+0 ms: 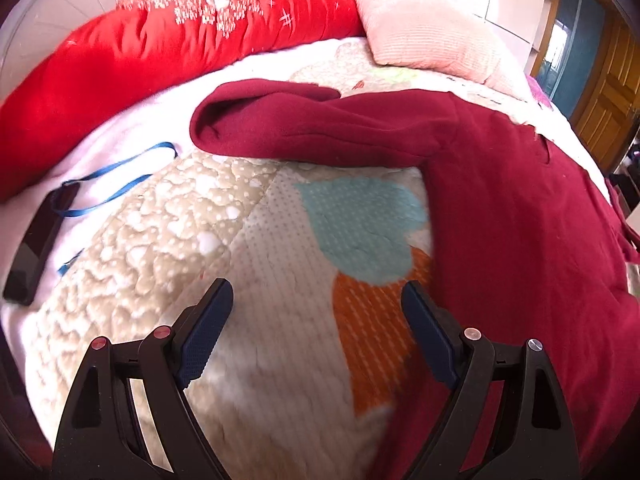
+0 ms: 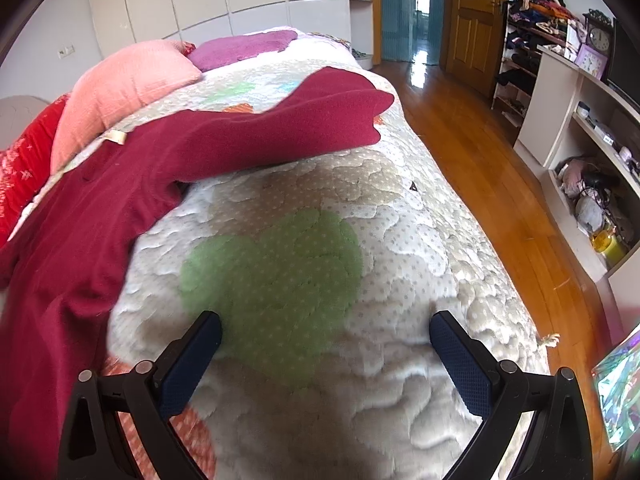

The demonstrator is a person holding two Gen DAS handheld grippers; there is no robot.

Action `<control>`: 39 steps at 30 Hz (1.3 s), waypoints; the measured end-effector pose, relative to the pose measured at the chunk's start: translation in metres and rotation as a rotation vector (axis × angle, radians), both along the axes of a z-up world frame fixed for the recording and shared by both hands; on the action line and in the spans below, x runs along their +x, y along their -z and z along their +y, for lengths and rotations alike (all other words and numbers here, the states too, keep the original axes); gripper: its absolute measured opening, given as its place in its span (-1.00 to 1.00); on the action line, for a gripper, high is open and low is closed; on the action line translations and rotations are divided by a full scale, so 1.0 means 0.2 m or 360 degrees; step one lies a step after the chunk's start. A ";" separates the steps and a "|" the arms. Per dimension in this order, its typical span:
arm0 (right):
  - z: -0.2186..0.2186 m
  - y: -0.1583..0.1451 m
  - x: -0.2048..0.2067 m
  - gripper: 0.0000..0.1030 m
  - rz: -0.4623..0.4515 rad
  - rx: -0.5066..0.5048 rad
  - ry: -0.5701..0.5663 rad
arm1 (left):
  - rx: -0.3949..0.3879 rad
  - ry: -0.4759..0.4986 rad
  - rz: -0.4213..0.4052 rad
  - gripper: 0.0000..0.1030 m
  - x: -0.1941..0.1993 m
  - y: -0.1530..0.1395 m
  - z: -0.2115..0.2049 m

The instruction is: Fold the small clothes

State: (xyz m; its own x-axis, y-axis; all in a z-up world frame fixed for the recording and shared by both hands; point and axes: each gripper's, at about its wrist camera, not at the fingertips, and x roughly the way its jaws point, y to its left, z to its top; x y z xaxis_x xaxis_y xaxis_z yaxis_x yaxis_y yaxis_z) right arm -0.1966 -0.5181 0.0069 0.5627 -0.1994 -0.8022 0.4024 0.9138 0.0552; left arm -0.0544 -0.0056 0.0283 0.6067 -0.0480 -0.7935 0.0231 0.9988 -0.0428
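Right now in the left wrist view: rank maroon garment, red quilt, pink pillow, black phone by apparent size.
1. maroon garment, though it lies nearest the camera, which inflates it
2. red quilt
3. pink pillow
4. black phone

The garment and quilt look close; only apparent area separates them.

Dark red garment, probably a sweater, spread flat on quilt (sleeves outstretched)
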 end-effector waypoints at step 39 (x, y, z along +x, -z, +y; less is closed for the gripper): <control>0.97 -0.39 0.05 1.00 -0.0166 -0.0047 -0.0361 | 0.0094 0.0214 -0.0200 0.68 -0.28 -0.24 -0.42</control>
